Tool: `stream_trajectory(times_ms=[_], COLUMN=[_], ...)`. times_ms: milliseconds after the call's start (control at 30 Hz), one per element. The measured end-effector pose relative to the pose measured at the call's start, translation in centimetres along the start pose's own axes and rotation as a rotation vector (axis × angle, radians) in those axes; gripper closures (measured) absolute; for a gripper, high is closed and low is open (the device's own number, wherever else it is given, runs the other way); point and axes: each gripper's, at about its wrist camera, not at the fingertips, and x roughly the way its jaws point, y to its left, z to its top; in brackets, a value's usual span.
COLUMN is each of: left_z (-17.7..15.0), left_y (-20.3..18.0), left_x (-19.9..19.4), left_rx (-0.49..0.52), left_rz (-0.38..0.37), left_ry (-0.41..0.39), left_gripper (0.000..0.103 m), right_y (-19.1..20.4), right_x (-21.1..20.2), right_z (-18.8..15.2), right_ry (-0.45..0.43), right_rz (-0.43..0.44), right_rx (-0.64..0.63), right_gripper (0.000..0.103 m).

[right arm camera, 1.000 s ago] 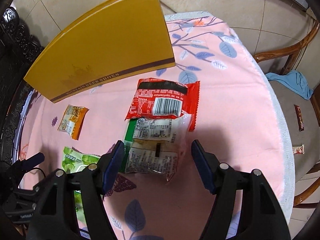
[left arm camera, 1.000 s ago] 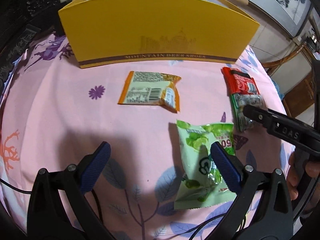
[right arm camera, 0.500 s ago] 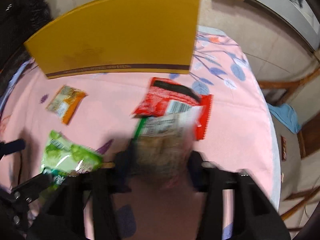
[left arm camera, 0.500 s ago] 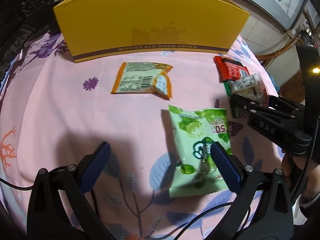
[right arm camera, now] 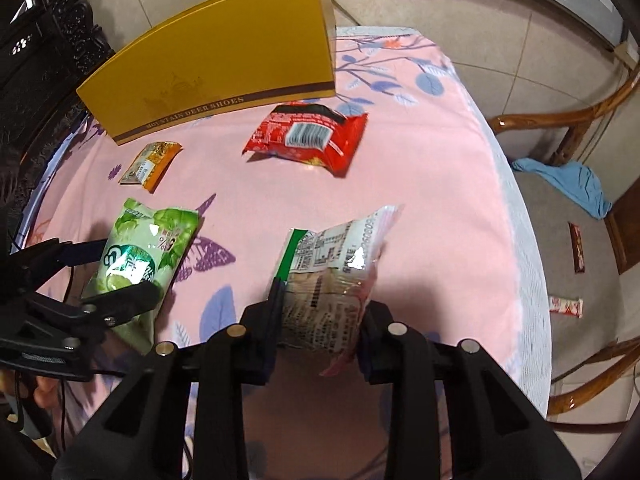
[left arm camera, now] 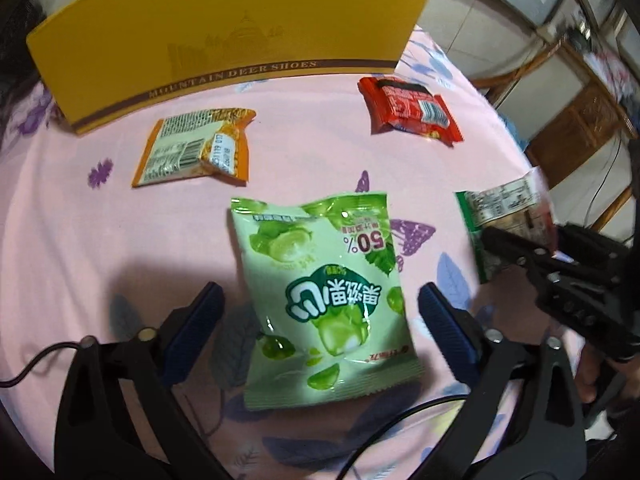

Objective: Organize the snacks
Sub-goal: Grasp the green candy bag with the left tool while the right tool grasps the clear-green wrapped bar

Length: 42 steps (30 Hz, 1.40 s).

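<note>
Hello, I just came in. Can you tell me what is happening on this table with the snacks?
A person is sorting snack packets with two hand-held tongs. The right tongs are shut on a clear packet with a green edge, held above the pink tablecloth. The left tongs are open on either side of a green candy bag. A red packet and an orange packet lie near the yellow shoe box.

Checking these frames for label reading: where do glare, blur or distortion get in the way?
Left wrist view: a glare spot on the green pouch, the clear packet smeared at the right edge, the yellow box bowed by the fisheye. Right wrist view: glare on the clear packet gripped by the right tool.
</note>
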Motion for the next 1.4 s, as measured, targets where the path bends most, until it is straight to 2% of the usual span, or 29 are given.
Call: stream_trajectory(times_ms=[33, 133, 300, 667, 867, 967, 1000, 1133, 1167, 1200, 1233, 1267, 1333, 1400], left_z=[-0.1, 0.0, -0.2, -1.4, -0.8, -0.4, -0.4, -1.1, -1.3, -1.3, -1.2, -1.1, -1.0, -1.1], left_y=[-0.2, -0.4, 0.0, 2.1, 3.2, 3.9, 4.3, 5.7, 6.0, 6.1, 6.3, 6.1, 5.0, 3.8], left_x=[-0.1, -0.5, -1.5, -3.1, -5.9, -6.8, -6.4, -3.2, -2.9, -2.8, -2.5, -2.4, -1.9, -1.6], left_rx=[0.02, 0.043, 0.032, -0.044, -0.052, -0.048, -0.049, -0.099, -0.118, -0.133, -0.162, -0.169, -0.118, -0.058], left_rz=[0.017, 0.007, -0.002, -0.022, -0.029, -0.016, -0.005, -0.011, -0.023, -0.032, -0.055, -0.072, -0.047, -0.007], left_ry=[-0.011, -0.023, -0.034, -0.051, -0.111, -0.137, -0.127, -0.029, -0.028, -0.03, -0.007, -0.005, 0.002, -0.007], left_gripper=[0.027, 0.048, 0.066, 0.072, 0.076, 0.076, 0.076, 0.075, 0.073, 0.066, 0.043, 0.04, 0.025, 0.021], right_y=[0.0, -0.1, -0.2, 0.4, 0.4, 0.4, 0.4, 0.8, 0.8, 0.8, 0.8, 0.7, 0.4, -0.1], right_x=[0.0, 0.1, 0.0, -0.3, -0.8, -0.7, -0.6, -0.7, -0.8, -0.8, -0.7, -0.6, -0.3, 0.2], right_z=[-0.1, -0.1, -0.1, -0.3, 0.2, 0.4, 0.4, 0.4, 0.4, 0.4, 0.4, 0.4, 0.5, 0.8], right_ry=[-0.002, -0.002, 0.003, -0.011, -0.032, -0.035, -0.035, -0.034, -0.036, -0.035, -0.032, -0.029, -0.019, -0.001], right_rz=[-0.001, 0.002, 0.005, 0.002, 0.003, 0.006, 0.007, 0.012, 0.012, 0.013, 0.012, 0.011, 0.025, 0.053], right_rx=[0.003, 0.018, 0.013, -0.004, -0.003, -0.002, -0.003, -0.007, -0.011, -0.013, -0.013, -0.008, 0.006, 0.03], right_gripper=[0.071, 0.071, 0.072, 0.075, 0.075, 0.076, 0.079, 0.079, 0.079, 0.079, 0.079, 0.079, 0.079, 0.076])
